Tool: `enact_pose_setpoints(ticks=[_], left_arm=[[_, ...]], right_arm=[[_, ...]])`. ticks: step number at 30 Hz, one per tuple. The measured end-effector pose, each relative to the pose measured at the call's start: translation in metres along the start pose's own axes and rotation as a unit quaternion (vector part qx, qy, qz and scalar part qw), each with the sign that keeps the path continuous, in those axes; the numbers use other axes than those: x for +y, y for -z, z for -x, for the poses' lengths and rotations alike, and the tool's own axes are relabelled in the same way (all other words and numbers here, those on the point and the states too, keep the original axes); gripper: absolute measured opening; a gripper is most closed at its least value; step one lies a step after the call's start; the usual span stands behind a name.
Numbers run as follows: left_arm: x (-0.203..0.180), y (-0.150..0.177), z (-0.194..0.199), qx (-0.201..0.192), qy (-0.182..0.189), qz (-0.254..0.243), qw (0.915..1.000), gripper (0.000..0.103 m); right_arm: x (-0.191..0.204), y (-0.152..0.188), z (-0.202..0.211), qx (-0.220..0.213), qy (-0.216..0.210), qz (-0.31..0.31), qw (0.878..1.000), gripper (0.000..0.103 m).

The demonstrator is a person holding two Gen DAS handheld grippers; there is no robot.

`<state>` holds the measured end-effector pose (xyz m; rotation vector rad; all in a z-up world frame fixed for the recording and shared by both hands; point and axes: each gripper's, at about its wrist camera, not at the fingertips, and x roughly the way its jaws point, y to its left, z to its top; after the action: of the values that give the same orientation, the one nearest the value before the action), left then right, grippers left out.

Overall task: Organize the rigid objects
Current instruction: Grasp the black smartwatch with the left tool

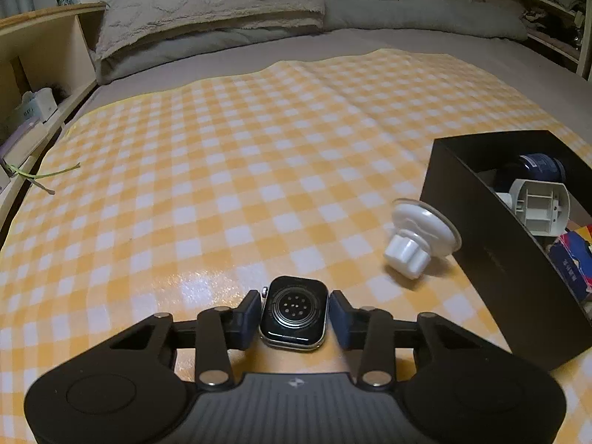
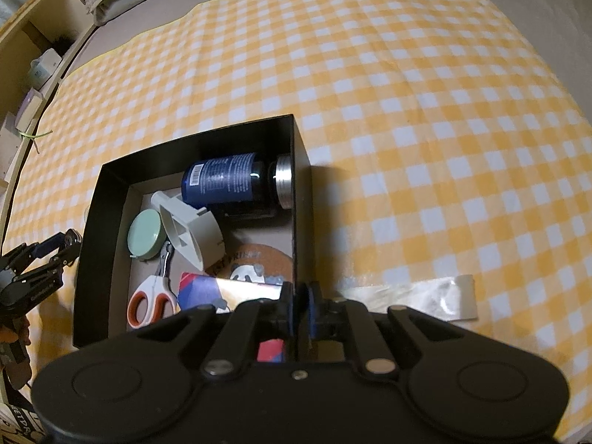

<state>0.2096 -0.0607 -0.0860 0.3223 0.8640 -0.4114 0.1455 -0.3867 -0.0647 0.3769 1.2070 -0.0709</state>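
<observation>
- Left tool (image 1: 294, 309) down on the checked cloth (image 1: 259, 155) spread over the bed, pads set either side of a watch body (image 1: 293, 312) lying face down; narrow gaps visible at both pads, so not yet gripping.
- Watch body close to the near edge of the cloth, well apart from the black box (image 1: 492, 244); probably the next thing bound for the box.
- White suction mount (image 1: 418, 236) tipped on its side just beside the box's outer wall, not yet put away.
- Right tool (image 2: 300, 305) clamped narrow on the box's near right wall (image 2: 296, 222), likely steadying the box on the soft bed.
- Inside the box: blue bottle (image 2: 229, 181), green round tin (image 2: 145, 234), scissors (image 2: 151, 296), grey plastic bracket (image 2: 190, 227), a coaster (image 2: 255, 264) and a coloured packet (image 2: 207, 290), packed loosely with some floor space left.
</observation>
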Motion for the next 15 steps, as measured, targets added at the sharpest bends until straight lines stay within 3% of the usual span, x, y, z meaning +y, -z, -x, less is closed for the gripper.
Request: enact_pose_setpoints(ticks=[8,15], left_arm=[[-0.001,0.003,0.005,-0.018,0.004,0.015,0.9997,0.041],[0.007,-0.006,0.028,-0.049,0.039,0.095,0.9935,0.041]], right_arm=[[0.0,0.0,-0.001,-0.001,0.001,-0.002,1.0,0.008],[0.001,0.0,-0.001,-0.005,0.012,0.003,1.0,0.007]])
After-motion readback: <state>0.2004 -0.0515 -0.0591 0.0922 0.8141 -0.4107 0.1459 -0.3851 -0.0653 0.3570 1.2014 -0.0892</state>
